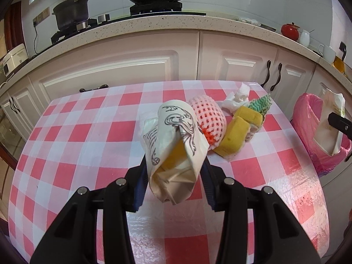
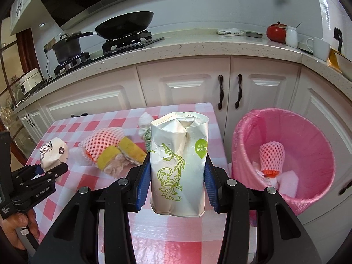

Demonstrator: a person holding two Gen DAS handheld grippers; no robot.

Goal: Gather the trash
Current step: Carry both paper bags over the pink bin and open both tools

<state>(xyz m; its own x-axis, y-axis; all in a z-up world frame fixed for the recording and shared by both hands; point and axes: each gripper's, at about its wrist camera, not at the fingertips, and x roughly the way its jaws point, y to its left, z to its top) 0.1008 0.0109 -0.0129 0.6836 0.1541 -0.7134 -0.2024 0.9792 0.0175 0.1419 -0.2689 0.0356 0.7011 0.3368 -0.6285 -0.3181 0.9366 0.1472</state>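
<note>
Showing: two hand-held grippers, each clamped on one crumpled paper cup, above a red-and-white checked table (image 1: 88, 132).
Landmark: the pink-lined bin (image 2: 308, 154), standing on the floor just beside the table's right end.
Left gripper (image 1: 175, 176): blue pads pressed on the black-patterned cup (image 1: 176, 140), held above the table, well apart from the bin.
Right gripper (image 2: 178, 182): pads closed on the green-patterned cup (image 2: 178, 165), held over the table edge, near the bin.
Cup axes: black-patterned cup's long axis runs away from the camera, base toward the lens; green-patterned cup stands upright, crushed mouth uppermost, its green label inverted.
Counts, table: one foam fruit net (image 1: 209, 118), two yellow sponges (image 1: 233, 136), one white tissue wad (image 1: 237, 99), one green zigzag cloth (image 1: 261, 104).
Counts, bin: one foam fruit net in bin (image 2: 271, 156), plus white scraps.
Left wrist view only: the black-patterned cup's crushed base and a yellow patch in its folds; the bin interior is hidden here.
Right wrist view only: the bin contents, and a hand (image 2: 22, 226) gripping the left tool.
</note>
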